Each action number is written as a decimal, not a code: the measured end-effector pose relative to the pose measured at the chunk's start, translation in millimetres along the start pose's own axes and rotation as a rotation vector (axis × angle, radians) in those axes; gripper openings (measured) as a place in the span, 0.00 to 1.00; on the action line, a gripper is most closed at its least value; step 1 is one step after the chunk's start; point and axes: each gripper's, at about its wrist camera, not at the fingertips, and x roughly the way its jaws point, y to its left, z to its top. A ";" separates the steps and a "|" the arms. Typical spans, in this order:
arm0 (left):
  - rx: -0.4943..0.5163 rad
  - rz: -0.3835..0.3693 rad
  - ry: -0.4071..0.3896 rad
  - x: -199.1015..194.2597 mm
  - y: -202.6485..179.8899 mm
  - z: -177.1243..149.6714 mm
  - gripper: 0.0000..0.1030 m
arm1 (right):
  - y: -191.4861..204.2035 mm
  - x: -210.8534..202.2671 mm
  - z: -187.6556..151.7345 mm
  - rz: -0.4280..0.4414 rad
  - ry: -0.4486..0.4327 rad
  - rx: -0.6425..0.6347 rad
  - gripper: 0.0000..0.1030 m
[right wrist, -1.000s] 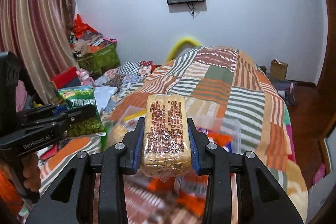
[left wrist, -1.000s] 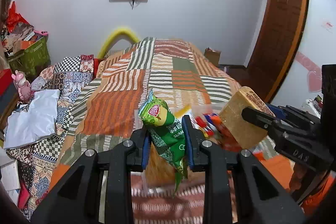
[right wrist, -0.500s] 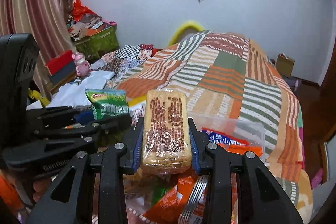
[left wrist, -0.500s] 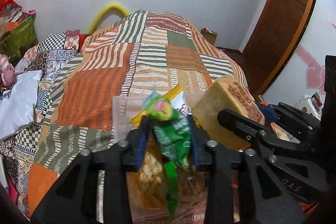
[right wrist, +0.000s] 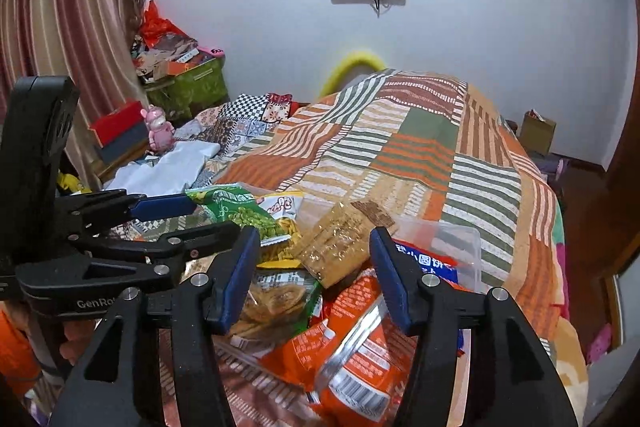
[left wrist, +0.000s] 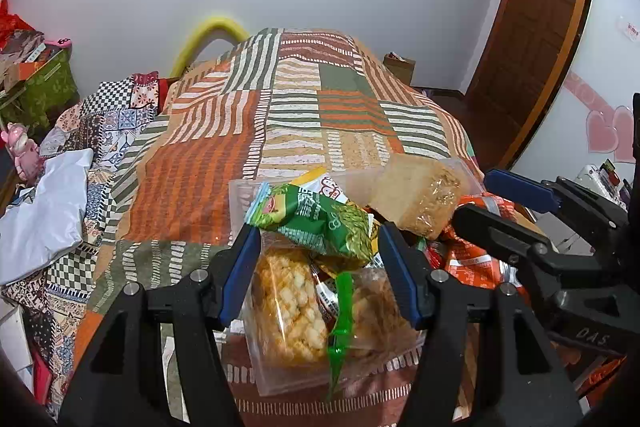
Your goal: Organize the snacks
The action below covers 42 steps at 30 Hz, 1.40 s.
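Observation:
A clear plastic bin point(left wrist: 240, 195) on the bed holds a heap of snack packs. My left gripper point(left wrist: 320, 259) is open; the green pea snack bag point(left wrist: 320, 219) lies loose between its jaws on top of the heap. It also shows in the right wrist view point(right wrist: 240, 213). My right gripper point(right wrist: 312, 267) is open; the tan biscuit pack point(right wrist: 340, 239) lies on the heap between its jaws, and shows in the left wrist view point(left wrist: 420, 195). Orange packs point(right wrist: 344, 347) and a puffed snack pack point(left wrist: 288, 307) fill the bin.
The patchwork bedspread point(left wrist: 300, 115) stretches away behind the bin. White cloth point(left wrist: 44, 211) and patterned fabric lie at the left. A wooden door point(left wrist: 536, 27) stands at the right. Boxes and a pink toy point(right wrist: 158, 127) crowd the left wall.
Both grippers came down over the bin and opened. The green bag and the tan biscuit pack dropped out of the jaws onto the heap.

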 end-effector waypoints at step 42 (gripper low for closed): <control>0.028 0.091 -0.493 -248.3 -90.5 -100.4 1.00 | 34.5 -206.6 -55.9 -0.044 -0.335 -0.014 1.00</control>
